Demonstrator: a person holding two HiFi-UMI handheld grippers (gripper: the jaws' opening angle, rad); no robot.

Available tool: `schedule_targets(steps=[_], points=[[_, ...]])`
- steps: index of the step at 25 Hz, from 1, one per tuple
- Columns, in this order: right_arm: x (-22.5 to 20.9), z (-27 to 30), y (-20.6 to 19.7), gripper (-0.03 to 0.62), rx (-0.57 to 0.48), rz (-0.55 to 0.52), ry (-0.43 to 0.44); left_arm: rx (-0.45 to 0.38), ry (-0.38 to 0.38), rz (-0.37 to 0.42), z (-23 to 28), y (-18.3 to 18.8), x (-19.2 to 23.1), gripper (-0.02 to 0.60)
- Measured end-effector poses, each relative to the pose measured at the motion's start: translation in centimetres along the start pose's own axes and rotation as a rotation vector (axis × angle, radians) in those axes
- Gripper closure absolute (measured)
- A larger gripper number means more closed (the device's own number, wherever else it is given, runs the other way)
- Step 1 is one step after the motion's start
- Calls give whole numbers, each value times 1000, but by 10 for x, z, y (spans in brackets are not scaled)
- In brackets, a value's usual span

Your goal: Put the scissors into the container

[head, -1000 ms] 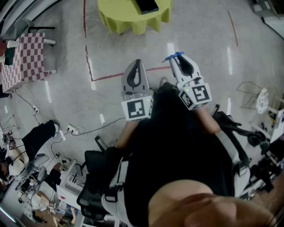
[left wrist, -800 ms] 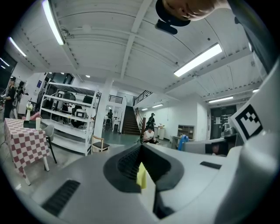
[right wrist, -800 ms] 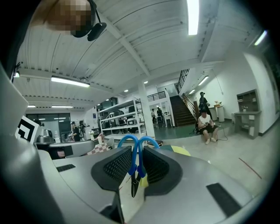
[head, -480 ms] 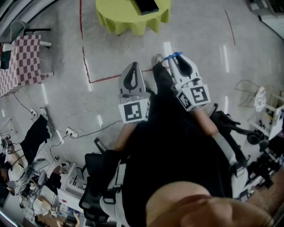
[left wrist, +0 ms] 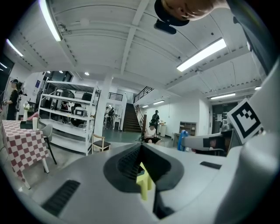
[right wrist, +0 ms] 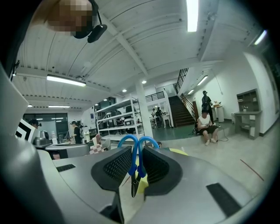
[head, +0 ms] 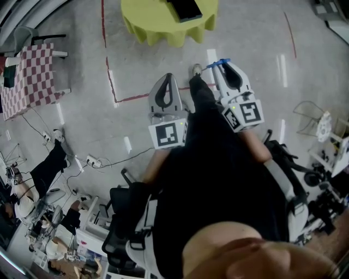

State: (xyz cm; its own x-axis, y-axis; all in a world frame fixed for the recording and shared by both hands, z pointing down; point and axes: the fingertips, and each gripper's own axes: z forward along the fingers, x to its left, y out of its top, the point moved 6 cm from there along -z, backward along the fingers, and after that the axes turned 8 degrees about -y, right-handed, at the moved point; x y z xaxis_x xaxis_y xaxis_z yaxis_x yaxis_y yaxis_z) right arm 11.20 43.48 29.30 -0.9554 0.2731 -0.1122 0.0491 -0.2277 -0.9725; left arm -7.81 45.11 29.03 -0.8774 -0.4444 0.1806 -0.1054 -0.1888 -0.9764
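Scissors (right wrist: 134, 157) with blue loop handles are clamped between the jaws of the right gripper (right wrist: 136, 162). The ribbed pads press on the handle shanks, the two loops rise above the jaw tips, and the dark blades hang down into the gap below. In the head view the scissors (head: 217, 63) show as a blue bar across the tip of the right gripper (head: 222, 66), upper centre of the frame, held in the air above the grey floor (head: 256, 38).

Left gripper (left wrist: 141, 148): jaws brought together at the tips, nothing gripped. A yellow patch shows through the gap beneath the tips. In the head view the left gripper (head: 166, 80) sits just left of the right one, level with it and apart from it.

A round table under a yellow cloth (head: 158, 24) stands at the top centre of the head view, well beyond both grippers. A dark rectangular object (head: 185, 7) lies on it at the frame's top edge; whether it is the container cannot be told.

A shoe (head: 196, 70) shows between the two grippers. Red line marking (head: 112, 82) runs on the floor to the left of the left gripper. A table with a checked cloth (head: 30, 73) stands at the upper left.
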Motion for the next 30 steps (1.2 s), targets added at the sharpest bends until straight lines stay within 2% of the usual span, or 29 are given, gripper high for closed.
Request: schedule_targets(steps=[16,30], points=[[-78,143,31,515,46,9,66,42,54,-8,156,21,36,583],[-158,239,62,516,73,-7,148,63,133,-23,272,43,37,583]])
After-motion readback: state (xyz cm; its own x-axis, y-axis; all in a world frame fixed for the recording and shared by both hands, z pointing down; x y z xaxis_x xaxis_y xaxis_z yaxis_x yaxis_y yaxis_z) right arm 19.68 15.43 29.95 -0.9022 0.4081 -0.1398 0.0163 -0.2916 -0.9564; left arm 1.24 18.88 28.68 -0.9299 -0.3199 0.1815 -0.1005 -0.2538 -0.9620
